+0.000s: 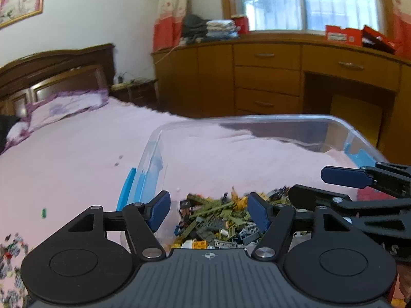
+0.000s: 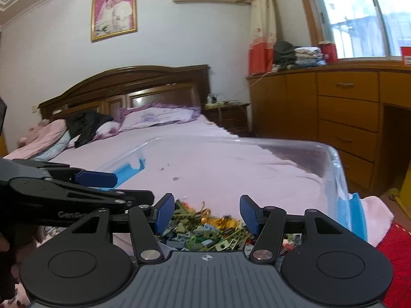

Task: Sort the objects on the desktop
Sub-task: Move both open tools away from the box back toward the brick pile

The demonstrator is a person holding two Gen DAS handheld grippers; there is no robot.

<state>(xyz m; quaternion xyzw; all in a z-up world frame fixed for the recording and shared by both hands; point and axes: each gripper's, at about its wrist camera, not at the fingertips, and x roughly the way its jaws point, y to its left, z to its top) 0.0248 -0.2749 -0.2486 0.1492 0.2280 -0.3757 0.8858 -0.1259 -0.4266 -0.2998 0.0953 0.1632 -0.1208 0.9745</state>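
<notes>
Clear glossy plastic bin with blue clips, small plastic bricks inside; soft pink cloth bedspread; polished dark wood headboard; matt black grippers

A bed with a pink sheet carries a clear plastic bin of small toy bricks, a purple pillow by the headboard, and loose bricks scattered at its near-left edge

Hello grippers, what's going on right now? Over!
Left gripper open, empty. Right gripper open, empty. Both over brick pile in clear bin. Nothing blocking; loose bricks outside on bed.
</notes>
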